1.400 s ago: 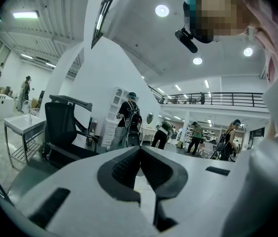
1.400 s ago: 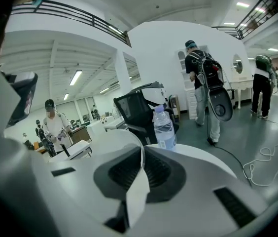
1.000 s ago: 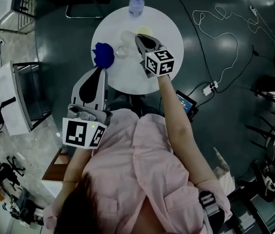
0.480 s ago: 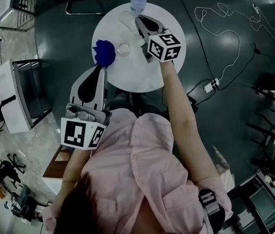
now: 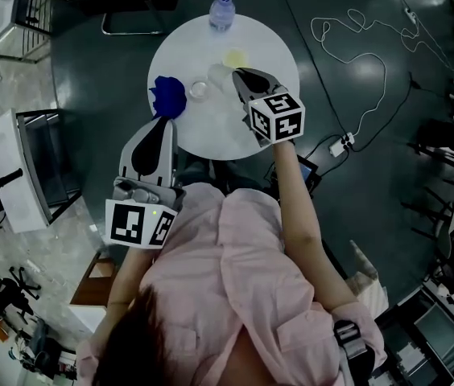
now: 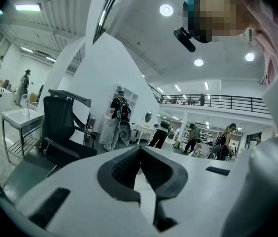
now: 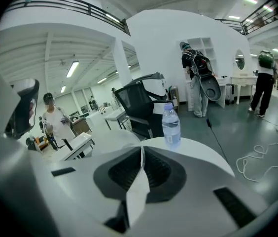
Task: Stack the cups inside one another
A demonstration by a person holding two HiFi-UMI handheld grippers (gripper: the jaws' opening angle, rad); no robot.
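Round white table (image 5: 211,135) sits in the middle of a dark floor, with the person in a pink shirt (image 5: 235,296) standing at its near edge. A black office chair (image 7: 141,107) stands beyond the table. The left gripper (image 5: 163,121) is held low at the table's near-left edge, pointing across it. Its pads are pressed together with nothing between them, and the tip is just beside a crumpled-looking blue item (image 5: 168,95); can't tell if that is a cup or a cloth. The right gripper (image 5: 239,72) is out over the middle of the tabletop, tilted down. It is pinched on the thin wall of a clear cup (image 5: 220,74), whose rim edge shows as a sliver between the pads in the right gripper view. A water bottle (image 5: 221,10) stands upright at the far edge of the table. A second clear cup (image 5: 198,89) stands open side up on the table, between the blue item and the held cup, near both. A yellowish cup (image 5: 235,57) sits on the table just beyond the right gripper, apart from the other cups. A white cable (image 5: 356,47) loops on the floor to the right.
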